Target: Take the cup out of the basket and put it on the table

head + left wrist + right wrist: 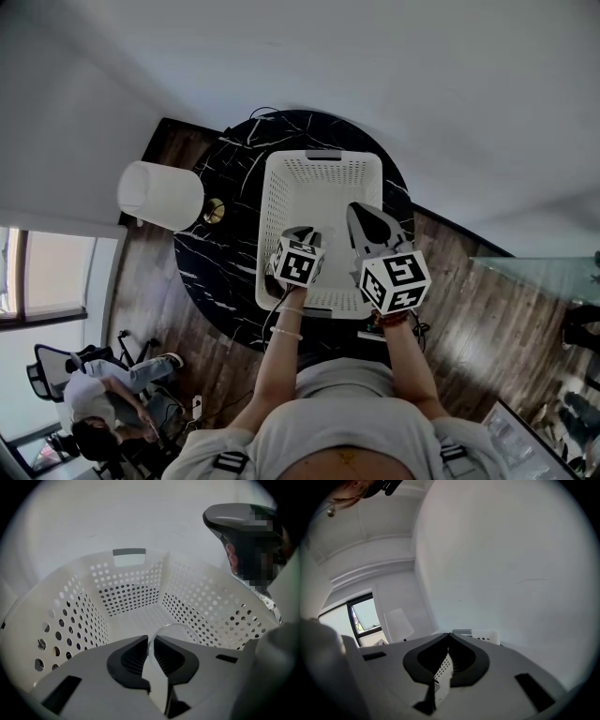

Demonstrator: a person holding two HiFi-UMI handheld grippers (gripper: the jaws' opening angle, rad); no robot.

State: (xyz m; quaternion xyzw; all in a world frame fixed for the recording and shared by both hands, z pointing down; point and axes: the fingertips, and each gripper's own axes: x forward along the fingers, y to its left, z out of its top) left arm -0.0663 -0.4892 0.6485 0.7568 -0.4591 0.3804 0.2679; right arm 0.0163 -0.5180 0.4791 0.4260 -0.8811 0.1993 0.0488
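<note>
Showing only as a clear curved rim, the cup (176,632) is inside the white perforated basket (126,588), near the basket's close end, with its thin wall caught between the dark pads of the left gripper (151,641), which pinches it at the rim. How the cup stands cannot be told. The basket sits on a round black marble table (211,262). The right gripper (449,634) hangs above the basket's right side, jaws pressed together at the tips with nothing held, aimed at a pale wall. A white lampshade (161,195) stands at the table's left edge, over wood flooring (469,300).
</note>
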